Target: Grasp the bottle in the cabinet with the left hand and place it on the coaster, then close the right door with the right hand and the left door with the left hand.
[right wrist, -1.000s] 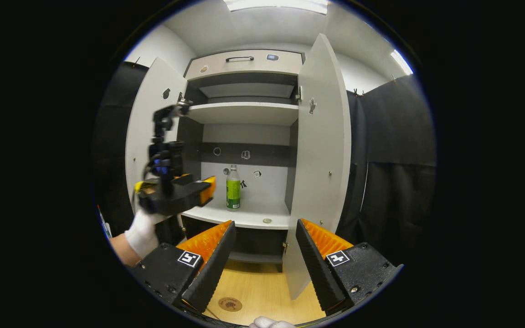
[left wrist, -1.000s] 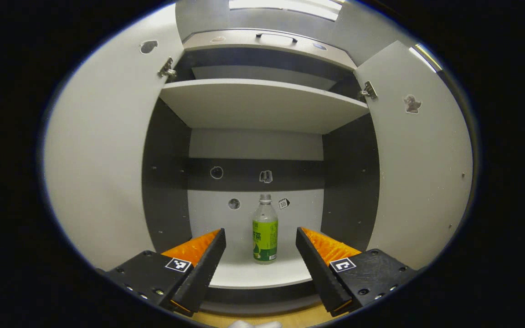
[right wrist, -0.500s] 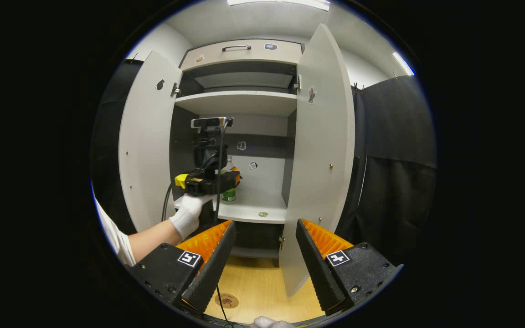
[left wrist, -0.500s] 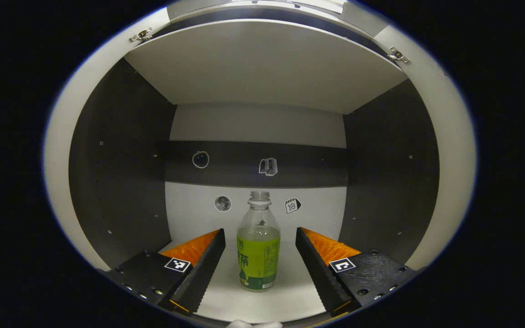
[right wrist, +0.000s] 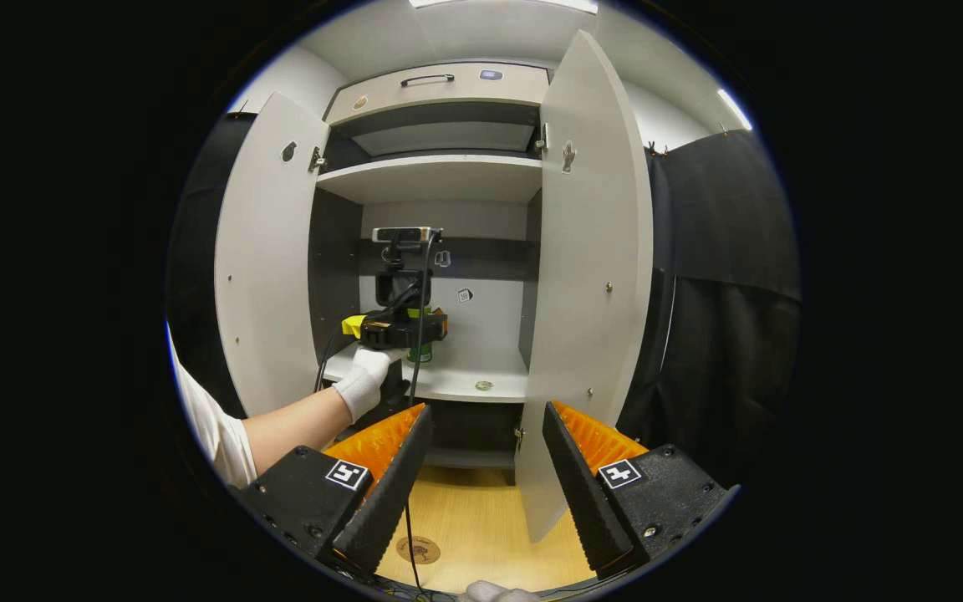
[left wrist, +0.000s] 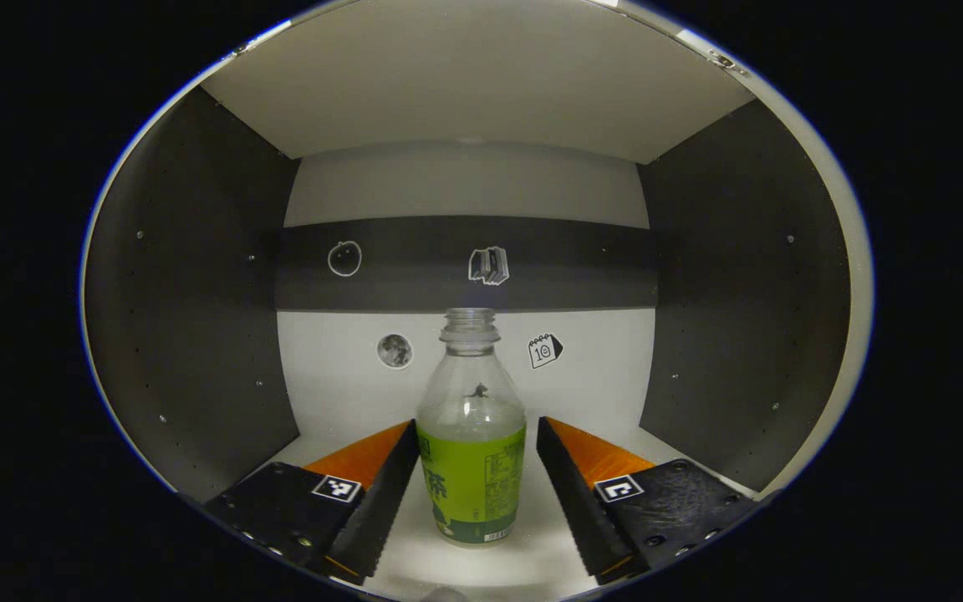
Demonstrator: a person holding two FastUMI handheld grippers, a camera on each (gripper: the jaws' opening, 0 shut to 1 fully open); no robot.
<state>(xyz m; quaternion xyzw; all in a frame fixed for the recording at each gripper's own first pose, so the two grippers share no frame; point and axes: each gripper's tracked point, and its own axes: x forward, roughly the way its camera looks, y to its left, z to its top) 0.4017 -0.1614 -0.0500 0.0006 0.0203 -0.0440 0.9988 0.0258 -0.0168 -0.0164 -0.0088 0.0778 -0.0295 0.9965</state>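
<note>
Inside cabinet (right wrist: pixel 440 180), your left gripper (left wrist: pixel 473 468) has pushed in since a second ago: bottle (left wrist: pixel 471 443) now sits between its fingers, upright on shelf (right wrist: pixel 456 383). Jaws spread, not yet pressing; judged ready for you to squeeze. Your right gripper (right wrist: pixel 481 477) hangs back, jaws apart, holding nothing. Count: one bottle, one coaster (right wrist: pixel 419 549) on floor, two doors, left door (right wrist: pixel 268 267) and right door (right wrist: pixel 590 276), both wide open, two grippers.
</note>
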